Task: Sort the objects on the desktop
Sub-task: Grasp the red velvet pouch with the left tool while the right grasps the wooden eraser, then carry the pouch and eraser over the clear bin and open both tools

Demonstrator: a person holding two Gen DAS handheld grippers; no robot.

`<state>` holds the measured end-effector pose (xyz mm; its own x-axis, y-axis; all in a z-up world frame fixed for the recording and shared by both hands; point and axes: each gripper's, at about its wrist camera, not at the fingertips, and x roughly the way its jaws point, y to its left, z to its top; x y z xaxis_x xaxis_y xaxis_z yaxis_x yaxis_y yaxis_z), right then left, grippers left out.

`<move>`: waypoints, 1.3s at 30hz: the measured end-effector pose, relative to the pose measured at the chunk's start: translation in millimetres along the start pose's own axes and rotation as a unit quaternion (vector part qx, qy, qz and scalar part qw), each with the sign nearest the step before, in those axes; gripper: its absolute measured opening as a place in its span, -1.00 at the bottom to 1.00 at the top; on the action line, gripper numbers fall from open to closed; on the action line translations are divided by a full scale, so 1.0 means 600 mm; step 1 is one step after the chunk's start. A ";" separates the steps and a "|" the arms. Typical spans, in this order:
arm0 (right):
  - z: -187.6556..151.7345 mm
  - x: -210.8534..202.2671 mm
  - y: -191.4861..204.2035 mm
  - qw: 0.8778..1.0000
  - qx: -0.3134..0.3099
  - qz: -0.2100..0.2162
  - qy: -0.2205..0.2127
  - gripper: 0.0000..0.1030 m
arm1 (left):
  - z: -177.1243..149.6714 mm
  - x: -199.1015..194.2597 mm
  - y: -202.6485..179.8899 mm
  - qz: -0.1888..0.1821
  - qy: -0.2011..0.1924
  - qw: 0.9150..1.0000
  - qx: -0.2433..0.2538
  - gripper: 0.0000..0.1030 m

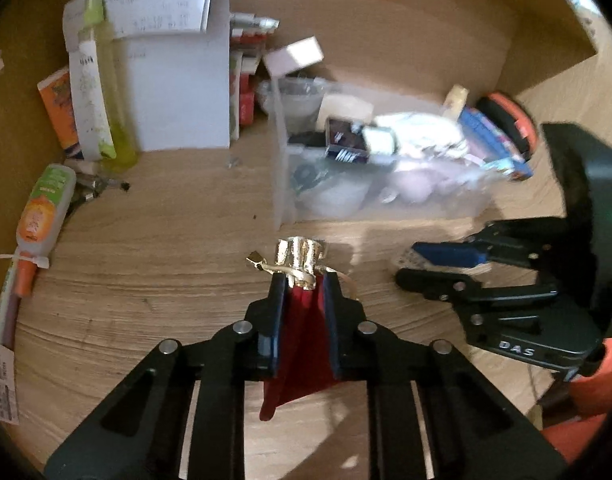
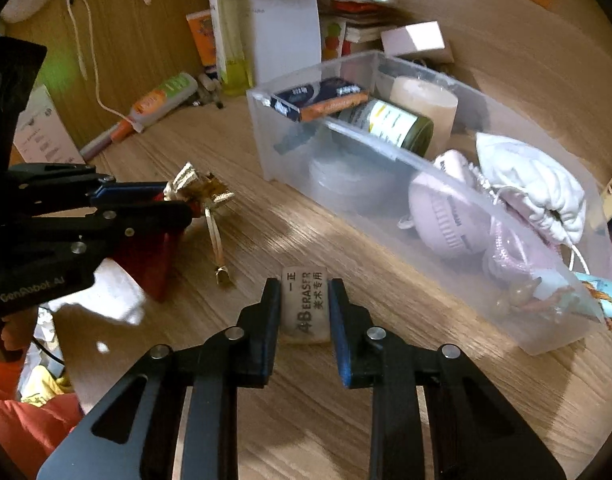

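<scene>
Wood-grain surface [image 2: 346, 420] carries a clear bin [image 2: 386, 184] at my two o'clock. My left claw [image 1: 301, 280] clamps a red pouch [image 1: 301, 344]; my right claw [image 2: 303, 292] grips an eraser [image 2: 306, 308].

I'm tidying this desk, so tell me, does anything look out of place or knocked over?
Yes. In the clear bin, a dark green jar lies tipped on its side. An orange and green tube lies flat on the desk with a cord across it. Nothing looks spilled or broken.
</scene>
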<state>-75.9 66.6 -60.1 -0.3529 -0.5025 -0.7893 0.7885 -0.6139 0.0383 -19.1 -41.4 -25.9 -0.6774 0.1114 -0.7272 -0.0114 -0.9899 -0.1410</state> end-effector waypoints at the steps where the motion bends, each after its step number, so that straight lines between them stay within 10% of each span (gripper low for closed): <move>1: -0.002 -0.006 -0.003 1.000 0.001 -0.001 -0.005 -0.58 | 0.001 -0.008 -0.002 0.000 -0.007 1.000 0.001 -0.66; 39: 0.048 -0.224 -0.133 0.977 0.079 -0.087 -0.176 -0.58 | 0.146 -0.073 -0.075 -0.034 -0.121 0.991 0.052 -0.66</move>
<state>-106.2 165.5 60.6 -0.6485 -0.5436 -0.5329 0.6228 -0.7814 0.0392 -53.1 -9.2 71.2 -0.8282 0.1673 -0.5349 -0.1315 -0.9858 -0.1048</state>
